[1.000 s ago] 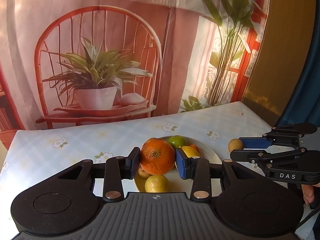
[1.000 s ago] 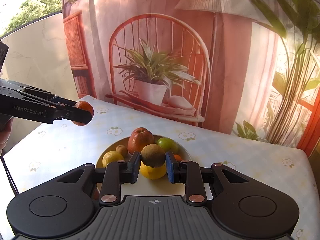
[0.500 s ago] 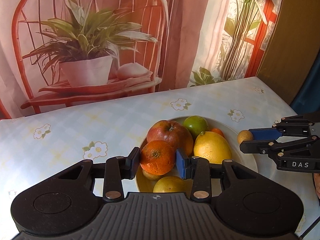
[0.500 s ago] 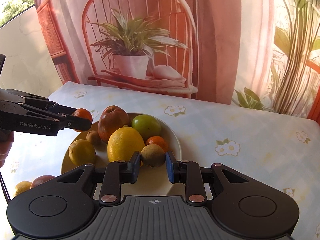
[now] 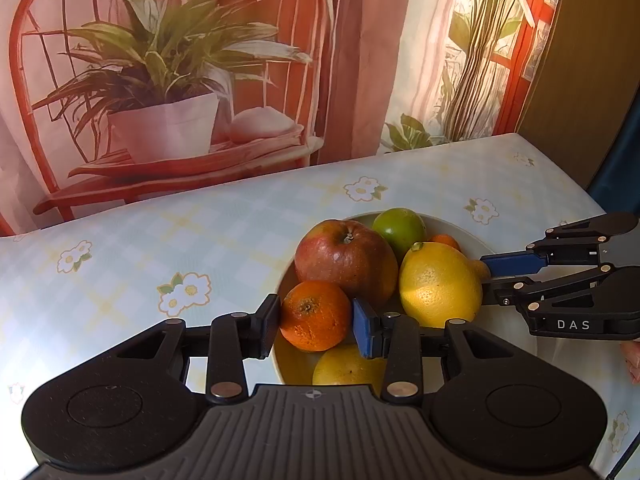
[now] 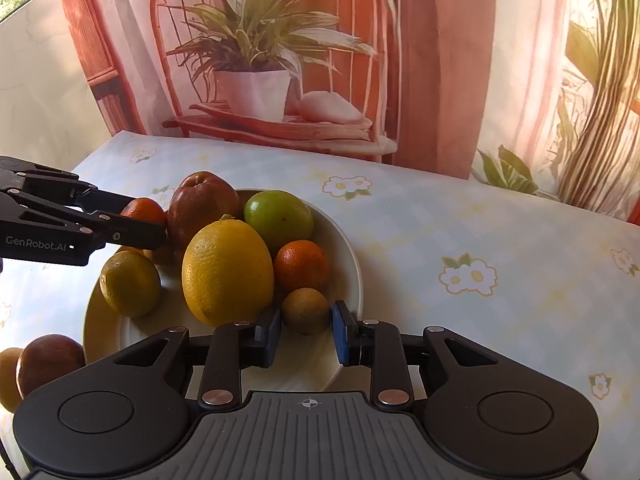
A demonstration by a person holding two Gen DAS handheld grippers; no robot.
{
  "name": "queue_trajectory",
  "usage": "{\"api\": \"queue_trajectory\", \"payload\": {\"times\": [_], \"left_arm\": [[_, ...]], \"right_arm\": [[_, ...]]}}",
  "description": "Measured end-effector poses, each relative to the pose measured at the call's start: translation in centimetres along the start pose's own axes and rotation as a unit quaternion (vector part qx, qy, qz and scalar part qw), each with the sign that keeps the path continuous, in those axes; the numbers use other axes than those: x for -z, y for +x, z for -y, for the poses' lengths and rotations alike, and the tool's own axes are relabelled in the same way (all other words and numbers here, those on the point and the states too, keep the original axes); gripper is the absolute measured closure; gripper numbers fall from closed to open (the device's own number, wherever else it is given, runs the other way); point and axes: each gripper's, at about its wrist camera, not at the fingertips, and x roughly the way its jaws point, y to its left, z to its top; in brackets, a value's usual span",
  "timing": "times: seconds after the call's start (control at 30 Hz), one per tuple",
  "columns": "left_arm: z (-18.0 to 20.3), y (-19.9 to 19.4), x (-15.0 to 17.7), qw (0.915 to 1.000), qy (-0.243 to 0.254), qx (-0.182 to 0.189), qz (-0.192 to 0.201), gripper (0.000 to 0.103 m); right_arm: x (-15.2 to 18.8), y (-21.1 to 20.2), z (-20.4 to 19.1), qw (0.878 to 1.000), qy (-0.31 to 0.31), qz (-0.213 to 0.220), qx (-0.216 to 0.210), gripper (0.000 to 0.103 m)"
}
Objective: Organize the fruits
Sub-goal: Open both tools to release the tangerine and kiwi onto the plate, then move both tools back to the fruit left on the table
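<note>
Both tools are over the white plate (image 6: pixel 352 248), which sits on the counter (image 6: pixel 480 232) with its floral check cloth, toward the left half as the right wrist view shows it.

Left tool (image 5: pixel 315 322): pads pressed on both sides of a small orange (image 5: pixel 315 315), clamped on it. The orange hangs just above the plate's left rim, close against the red apple (image 5: pixel 344 258). We judge it not yet let go.

Right tool (image 6: pixel 306 334): blue pads stand either side of a kiwi (image 6: pixel 306 311); a sliver of gap shows at the right pad, while the left pad looks to be touching. We cannot tell whether it is gripping or has just let go. The kiwi appears to rest on the plate's near right rim, beside the small mandarin (image 6: pixel 301 267).

Already on the plate: apple, green fruit (image 6: pixel 279 216), large lemon (image 6: pixel 227 270), mandarin, smaller yellow citrus (image 6: pixel 130 283), and one small brownish fruit half hidden behind the left tool.

Still off the plate: a dark red round fruit (image 6: pixel 48 364) and a yellow one (image 6: pixel 8 372) lying on the counter near its front left edge, touching each other.

Our estimate: well past halfway. Left to do: set down the two fruits in hand, then fetch the pair on the counter. The plate is crowded; free room is mostly at the near side.
</note>
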Motion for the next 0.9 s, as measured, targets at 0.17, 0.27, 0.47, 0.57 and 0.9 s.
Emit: {"api": "queue_trajectory", "payload": {"times": [0.17,0.27,0.47,0.57,0.9], "left_arm": [[-0.2,-0.1,0.1,1.0,-0.004,0.001,-0.003,0.061],[-0.2,-0.3,0.2,1.0,-0.005,-0.003,0.0,0.061],[-0.4,-1.7,0.3,0.9998,-0.011,-0.007,0.013,0.061],[-0.5,-2.7,0.3,0.9996,-0.017,-0.01,0.022,0.061],[-2.2,-6.9,1.8,0.9982,-0.042,-0.024,0.037,0.061]], "right_arm": [[0.0,-0.4,0.1,1.0,0.011,0.005,0.001,0.076],[0.1,-0.9,0.1,1.0,0.017,0.01,0.002,0.075],[0.4,-2.3,-0.1,0.999,0.031,0.023,0.007,0.072],[0.8,-3.2,-0.3,0.999,0.04,0.03,0.008,0.072],[2.8,-6.0,-2.5,0.997,0.056,0.043,0.002,0.071]]}}
